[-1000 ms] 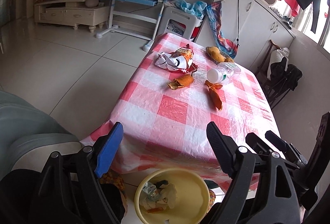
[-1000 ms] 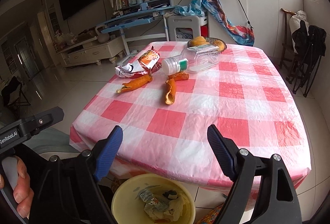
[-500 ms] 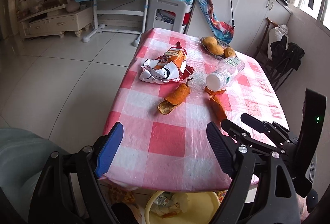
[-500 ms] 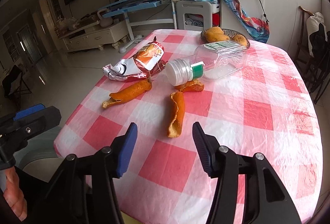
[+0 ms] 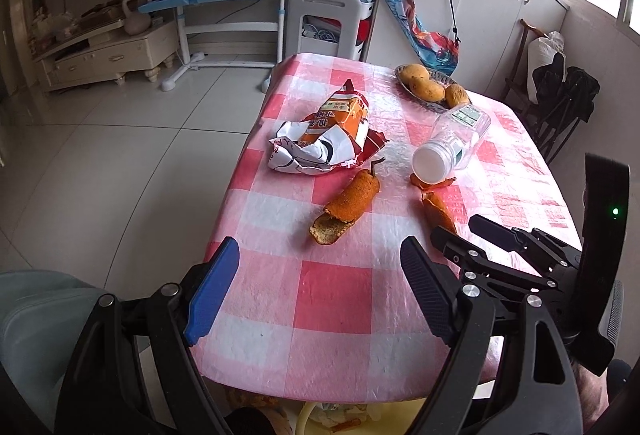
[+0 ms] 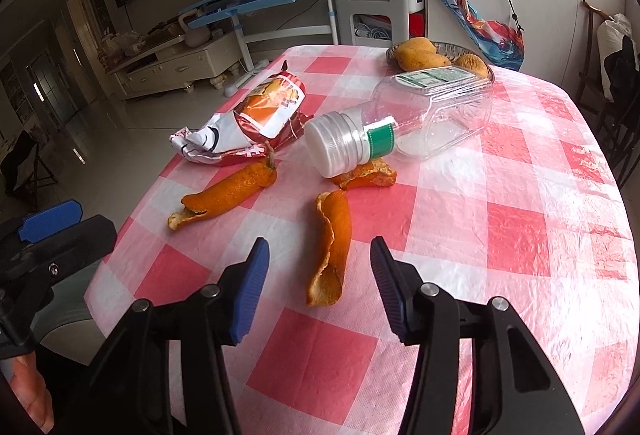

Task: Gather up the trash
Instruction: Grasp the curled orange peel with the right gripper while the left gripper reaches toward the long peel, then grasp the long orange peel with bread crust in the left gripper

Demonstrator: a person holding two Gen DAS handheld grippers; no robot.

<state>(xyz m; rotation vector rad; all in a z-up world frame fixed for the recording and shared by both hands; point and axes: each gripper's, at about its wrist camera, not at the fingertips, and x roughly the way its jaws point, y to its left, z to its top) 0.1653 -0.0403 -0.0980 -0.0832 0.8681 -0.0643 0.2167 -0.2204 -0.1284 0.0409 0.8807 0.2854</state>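
Trash lies on the pink checked table (image 5: 332,291): a crumpled snack bag (image 5: 324,139) (image 6: 248,123), a clear plastic bottle (image 5: 452,143) (image 6: 420,115) on its side, and orange peels. My left gripper (image 5: 318,251) hangs open over the near table edge, short of one curled peel (image 5: 348,203) (image 6: 228,195). My right gripper (image 6: 318,251) straddles a long peel (image 6: 334,235) (image 5: 436,211); its jaws are closing, with the peel between them and the pads clear of it. A third peel (image 6: 368,177) lies under the bottle's cap.
A basket of fruit (image 5: 428,87) (image 6: 420,55) stands at the far end of the table. A yellow bin's rim (image 5: 304,415) peeks out below the near edge. Folding chairs (image 5: 560,95) stand on the right, a desk and a stool behind.
Both grippers moved forward over the table, and the yellow bin slid almost out of view. The right jaws narrowed from wide to either side of the long peel.
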